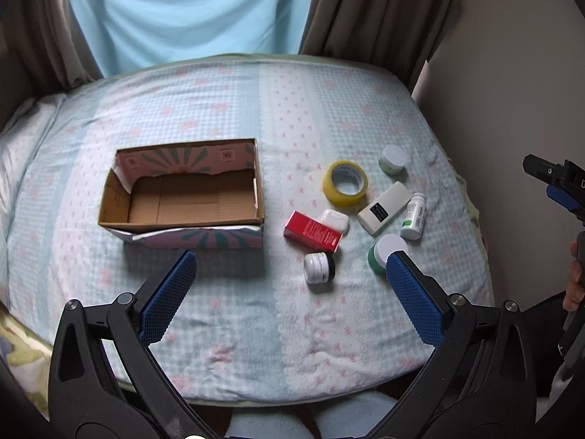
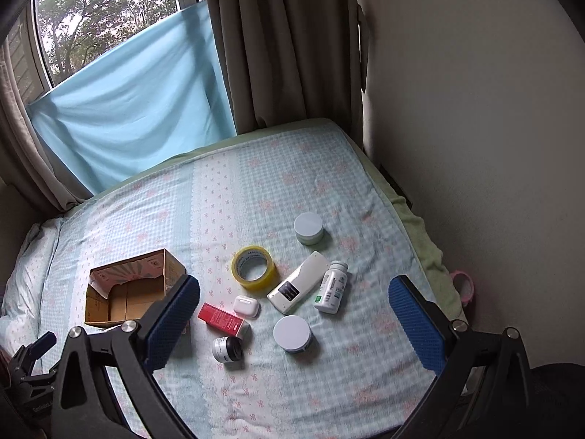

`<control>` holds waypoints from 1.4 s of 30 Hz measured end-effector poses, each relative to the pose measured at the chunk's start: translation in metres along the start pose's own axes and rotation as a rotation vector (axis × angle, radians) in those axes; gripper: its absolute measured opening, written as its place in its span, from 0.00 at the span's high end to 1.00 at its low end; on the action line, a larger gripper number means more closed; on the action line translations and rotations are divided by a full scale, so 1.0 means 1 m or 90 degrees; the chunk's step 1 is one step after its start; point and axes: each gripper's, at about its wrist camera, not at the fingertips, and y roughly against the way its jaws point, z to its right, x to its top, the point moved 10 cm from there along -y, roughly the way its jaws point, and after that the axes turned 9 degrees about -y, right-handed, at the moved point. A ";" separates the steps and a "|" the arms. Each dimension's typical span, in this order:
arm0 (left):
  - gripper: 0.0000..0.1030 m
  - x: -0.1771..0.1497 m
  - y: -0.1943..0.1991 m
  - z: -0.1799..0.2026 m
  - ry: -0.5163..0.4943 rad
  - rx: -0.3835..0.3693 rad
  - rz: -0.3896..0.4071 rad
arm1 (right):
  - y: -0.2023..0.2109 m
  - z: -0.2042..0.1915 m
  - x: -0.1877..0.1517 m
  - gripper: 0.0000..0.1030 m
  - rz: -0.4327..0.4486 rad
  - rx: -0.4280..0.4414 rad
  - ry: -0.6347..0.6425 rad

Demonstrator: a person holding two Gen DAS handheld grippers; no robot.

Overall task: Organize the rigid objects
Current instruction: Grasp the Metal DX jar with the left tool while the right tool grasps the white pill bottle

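- Nothing is packed yet: eight small items lie clustered on the bedspread (image 1: pixel 226 329), right of the empty cardboard box (image 1: pixel 182 190).
- Judged first pick: the green jar (image 2: pixel 292 333), upright with a white lid, nearest the right gripper (image 2: pixel 292 318); close on its sides squarely.
- The red carton (image 1: pixel 312 231) touches the earbud case (image 1: pixel 334 220); take them separately.
- Both the left gripper (image 1: pixel 289 281) and the right hover spread wide, empty.

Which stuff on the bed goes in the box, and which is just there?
For the job: box, tape, red carton, earbud case, remote, pill bottle, three jars.

Just there: curtains, blue sheet, pink ring.
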 end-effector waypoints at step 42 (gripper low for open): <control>0.53 -0.100 -0.320 0.061 0.068 -0.044 -0.437 | -0.325 0.101 -0.081 0.46 -0.463 -0.129 -0.102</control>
